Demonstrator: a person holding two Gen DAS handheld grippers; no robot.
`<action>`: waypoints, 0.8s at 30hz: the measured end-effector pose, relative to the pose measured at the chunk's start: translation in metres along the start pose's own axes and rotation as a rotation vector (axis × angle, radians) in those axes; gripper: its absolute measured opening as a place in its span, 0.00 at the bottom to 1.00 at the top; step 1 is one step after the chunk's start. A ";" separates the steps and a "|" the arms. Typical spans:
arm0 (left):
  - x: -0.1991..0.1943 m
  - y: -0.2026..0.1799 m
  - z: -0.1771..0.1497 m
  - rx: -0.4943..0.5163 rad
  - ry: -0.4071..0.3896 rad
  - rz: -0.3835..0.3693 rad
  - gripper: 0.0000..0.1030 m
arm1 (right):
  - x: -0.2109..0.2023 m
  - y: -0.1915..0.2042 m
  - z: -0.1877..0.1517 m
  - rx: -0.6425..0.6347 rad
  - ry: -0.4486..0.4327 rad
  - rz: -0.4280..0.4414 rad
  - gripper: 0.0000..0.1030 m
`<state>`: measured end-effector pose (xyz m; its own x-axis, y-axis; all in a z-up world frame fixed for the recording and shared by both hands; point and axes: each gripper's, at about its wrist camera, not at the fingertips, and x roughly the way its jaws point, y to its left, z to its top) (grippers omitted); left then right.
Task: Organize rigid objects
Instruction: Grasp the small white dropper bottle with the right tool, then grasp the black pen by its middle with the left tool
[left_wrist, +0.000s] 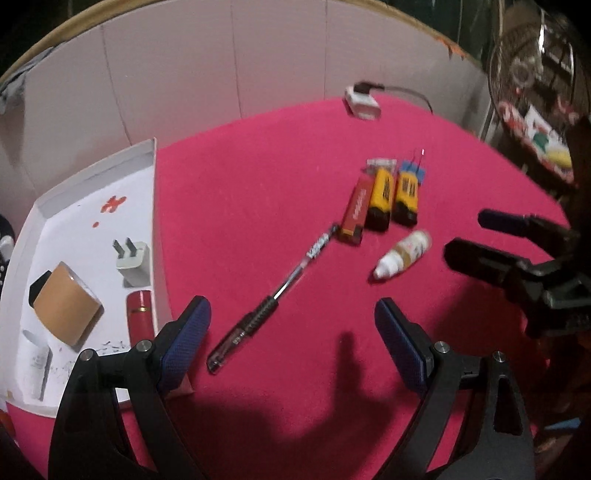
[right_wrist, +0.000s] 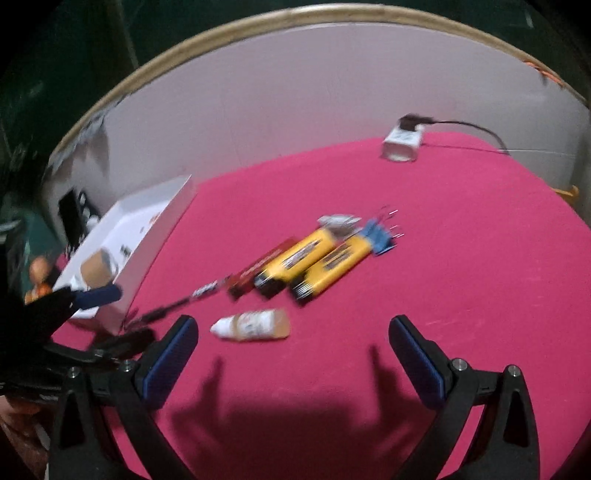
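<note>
left gripper (left_wrist: 291, 332): wide open, empty | right gripper (right_wrist: 293, 350): wide open, empty | advice: straddle pen (left_wrist: 271, 301) squarely, beside white box (left_wrist: 154, 221)

Two yellow batteries (left_wrist: 384, 195), one pen (left_wrist: 273, 299), one dropper bottle (left_wrist: 402, 254)

A pink cloth (left_wrist: 258, 177) covers the desk. A white panel wall (left_wrist: 221, 55) with vertical seams curves behind it, edged by a tan rim (right_wrist: 258, 22). Beyond lies darkness; cluttered shelves (left_wrist: 535, 122) show at right. Hard shadows fall on the cloth.
</note>
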<state>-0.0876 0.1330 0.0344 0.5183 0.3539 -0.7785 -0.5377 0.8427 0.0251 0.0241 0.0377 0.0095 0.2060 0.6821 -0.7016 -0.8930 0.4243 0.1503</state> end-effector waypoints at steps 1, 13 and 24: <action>0.002 0.000 -0.001 0.008 0.011 0.007 0.88 | 0.005 0.006 0.001 -0.013 0.014 0.005 0.98; 0.022 0.002 -0.001 0.061 0.061 0.018 0.88 | 0.039 0.024 -0.001 -0.080 0.093 -0.060 0.61; 0.029 -0.002 0.002 0.060 0.091 -0.062 0.87 | 0.005 -0.041 -0.013 0.036 0.056 -0.064 0.61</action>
<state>-0.0697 0.1424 0.0132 0.4856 0.2644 -0.8332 -0.4641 0.8857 0.0106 0.0571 0.0159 -0.0089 0.2385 0.6188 -0.7484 -0.8636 0.4876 0.1280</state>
